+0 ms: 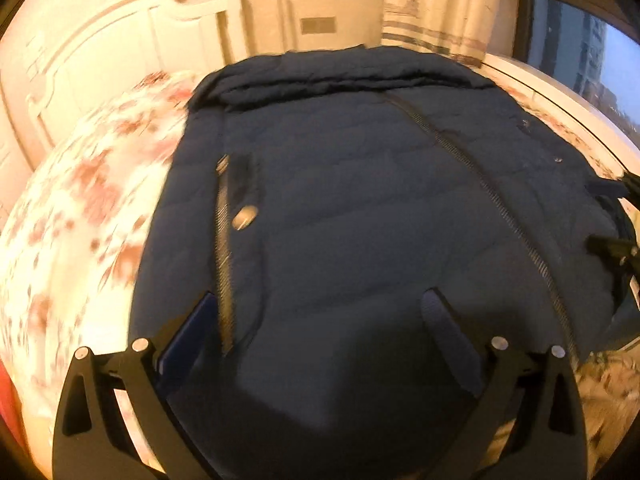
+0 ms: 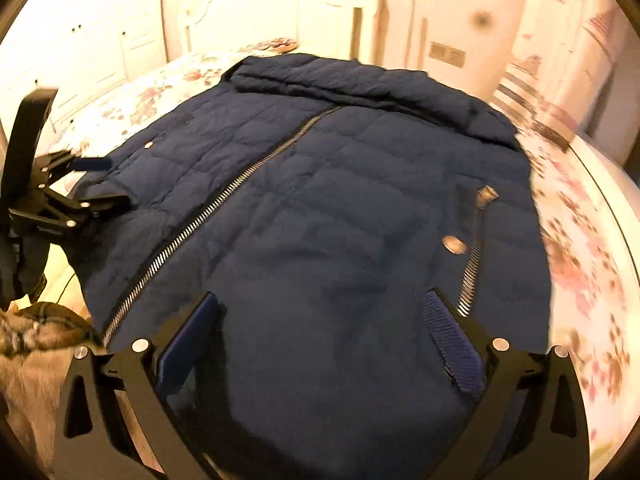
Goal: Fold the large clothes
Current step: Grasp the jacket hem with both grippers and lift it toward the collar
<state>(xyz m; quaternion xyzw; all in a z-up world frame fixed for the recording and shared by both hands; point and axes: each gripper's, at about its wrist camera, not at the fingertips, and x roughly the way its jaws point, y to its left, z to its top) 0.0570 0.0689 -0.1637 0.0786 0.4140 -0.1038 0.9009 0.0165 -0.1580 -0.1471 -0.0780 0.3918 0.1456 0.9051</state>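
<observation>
Warm, dim yellow indoor light, motion blur, heavy fisheye edge distortion.

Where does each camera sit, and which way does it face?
Left wrist: behind the open left claw, facing across the navy jacket toward the headboard; the right claw shows at the right edge.
Right wrist: behind the open right claw, facing likewise; the left claw shows at the left edge.
Shared: jacket, main zipper, floral bed.

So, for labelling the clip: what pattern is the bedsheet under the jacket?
White bedsheet with pinkish-red flowers; right wrist view shows it best.
</observation>
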